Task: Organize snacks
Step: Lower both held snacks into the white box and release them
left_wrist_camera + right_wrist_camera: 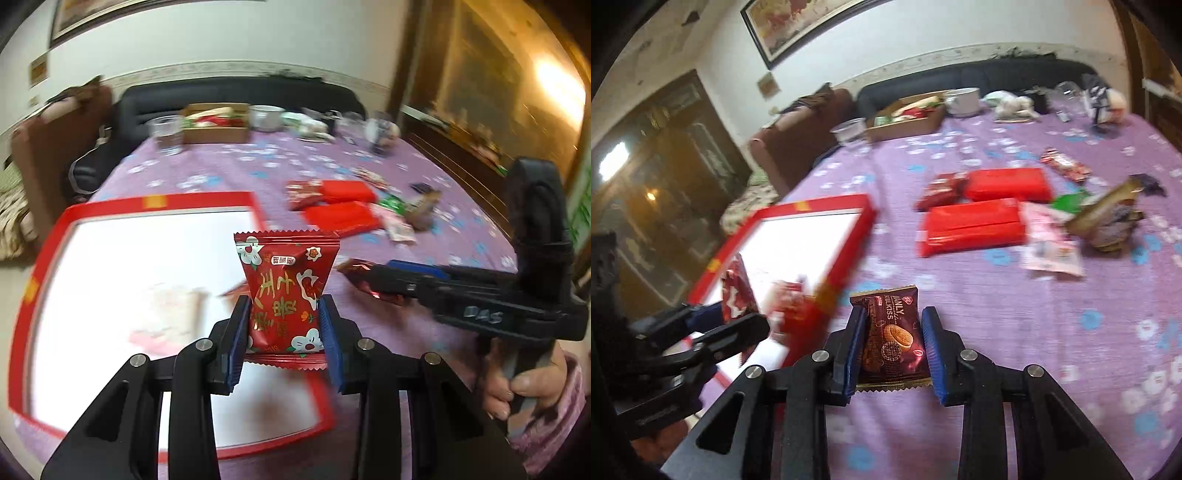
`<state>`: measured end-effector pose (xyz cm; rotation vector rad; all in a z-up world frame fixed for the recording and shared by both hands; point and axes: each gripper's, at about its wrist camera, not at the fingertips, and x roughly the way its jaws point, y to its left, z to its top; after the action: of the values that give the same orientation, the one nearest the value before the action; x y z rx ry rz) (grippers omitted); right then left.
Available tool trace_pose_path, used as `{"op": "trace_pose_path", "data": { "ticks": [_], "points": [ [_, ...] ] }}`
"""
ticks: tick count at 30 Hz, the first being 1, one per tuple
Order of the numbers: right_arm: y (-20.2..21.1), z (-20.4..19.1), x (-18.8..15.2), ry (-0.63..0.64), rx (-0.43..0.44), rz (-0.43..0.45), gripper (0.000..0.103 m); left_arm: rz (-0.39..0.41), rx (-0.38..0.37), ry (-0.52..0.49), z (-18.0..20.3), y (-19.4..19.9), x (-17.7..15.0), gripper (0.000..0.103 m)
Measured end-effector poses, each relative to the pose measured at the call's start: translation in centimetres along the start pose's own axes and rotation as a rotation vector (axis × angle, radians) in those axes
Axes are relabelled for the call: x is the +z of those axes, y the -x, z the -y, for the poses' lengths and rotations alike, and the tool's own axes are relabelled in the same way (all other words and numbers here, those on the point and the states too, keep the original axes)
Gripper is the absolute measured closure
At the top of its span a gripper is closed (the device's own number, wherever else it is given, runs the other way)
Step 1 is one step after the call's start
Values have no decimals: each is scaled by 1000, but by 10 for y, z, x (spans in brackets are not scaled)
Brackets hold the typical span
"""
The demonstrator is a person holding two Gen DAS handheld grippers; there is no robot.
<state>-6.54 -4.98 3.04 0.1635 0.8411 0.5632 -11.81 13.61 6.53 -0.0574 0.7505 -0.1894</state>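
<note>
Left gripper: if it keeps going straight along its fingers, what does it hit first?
Likely the white floor of the red-rimmed box. The left gripper, shut on a red flower-print snack packet, points down over it. Depth is unclear, so it could overshoot the far rim.

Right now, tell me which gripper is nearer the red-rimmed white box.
Left. The left gripper, shut on a red flowered snack packet, hangs over the red-rimmed white box. The right gripper, holding a dark brown biscuit packet, sits beside the box, over the purple tablecloth.
</note>
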Motion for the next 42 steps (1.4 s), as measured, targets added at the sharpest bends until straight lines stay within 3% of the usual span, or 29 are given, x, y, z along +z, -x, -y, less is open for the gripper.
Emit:
{"op": "trace_pose_path", "data": {
  "ticks": [6, 17, 22, 24, 26, 27, 31, 33, 36, 39, 42],
  "points": [
    [-19, -40, 5, -21, 151, -27, 72, 1, 80, 71, -38, 7, -10, 69],
    [-66, -105, -1, 26, 262, -142, 68, 0, 208, 149, -74, 12, -20, 68],
    [-58, -82, 6, -28, 206, -81, 61, 50, 266, 205, -88, 22, -20, 68],
    [-62, -73, 6, -49, 169, -91, 61, 63, 266, 212, -89, 24, -19, 68],
    [-70, -72, 3, -53, 199, -117, 60, 68, 267, 212, -89, 26, -19, 68],
    [-72, -78, 3, -21, 196, -98, 58, 70, 266, 210, -87, 27, -19, 68],
    [-96, -111, 4, 54, 235, -168, 52, 87, 290, 212, -86, 34, -18, 68],
    [-97, -123, 6, 94, 231, -163, 53, 121, 287, 234, -91, 42, -17, 56],
    [-92, -112, 13, 32, 341, -169, 53, 129, 303, 253, -93, 47, -15, 52],
    [-66, -83, 21, -10, 315, -85, 48, 113, 296, 243, -85, 40, -13, 52],
    [-31, -29, 36, -108, 275, 10, 43, 85, 269, 208, -69, 28, -11, 52]
  ]
}}
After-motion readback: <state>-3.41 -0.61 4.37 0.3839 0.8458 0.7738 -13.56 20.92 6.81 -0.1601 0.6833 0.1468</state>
